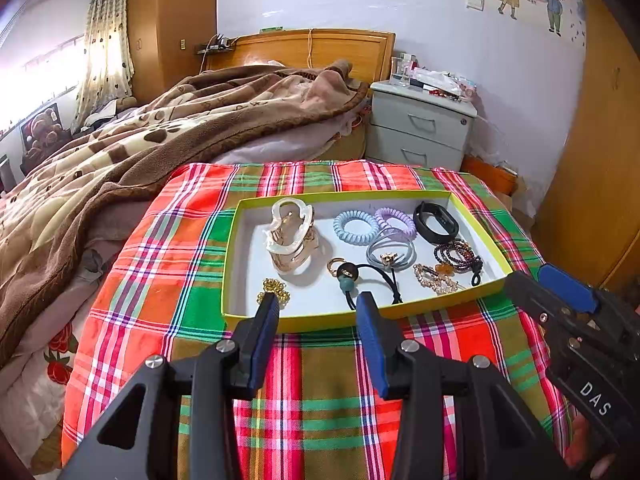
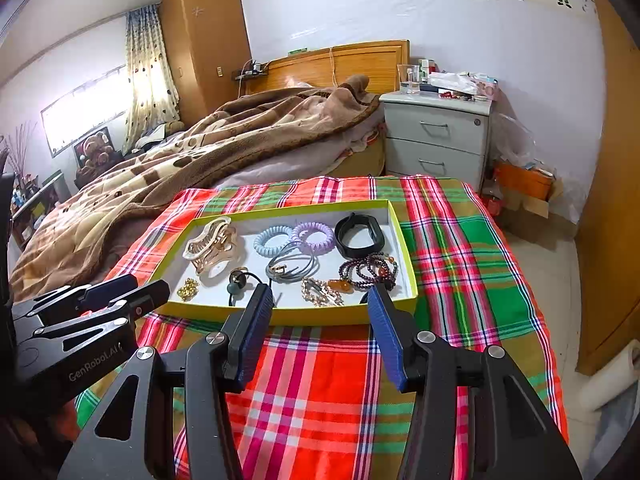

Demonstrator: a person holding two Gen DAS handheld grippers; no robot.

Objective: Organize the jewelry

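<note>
Both my grippers hang wide open and empty before the tray [image 1: 484,248]. The beaded bracelet [image 2: 370,270] lies at twelve o'clock of my right gripper [image 2: 320,300] (nearer than the left gripper [image 1: 318,304]), long axis running nine-to-three.

My two wrist views look forward and downward, near the yellow tray [image 1: 264,322] [image 2: 280,316] on the plaid cloth [image 1: 160,280] [image 2: 460,260]; both share tray, bed [image 1: 120,140] [image 2: 180,160] and nightstand [image 1: 420,128] [image 2: 440,136].

yellow-green tray [image 1: 340,316] on red-green plaid cloth [image 1: 160,280]; pale blue coil tie [image 1: 355,227], lilac coil tie [image 1: 396,220], black band [image 1: 436,223]
</note>
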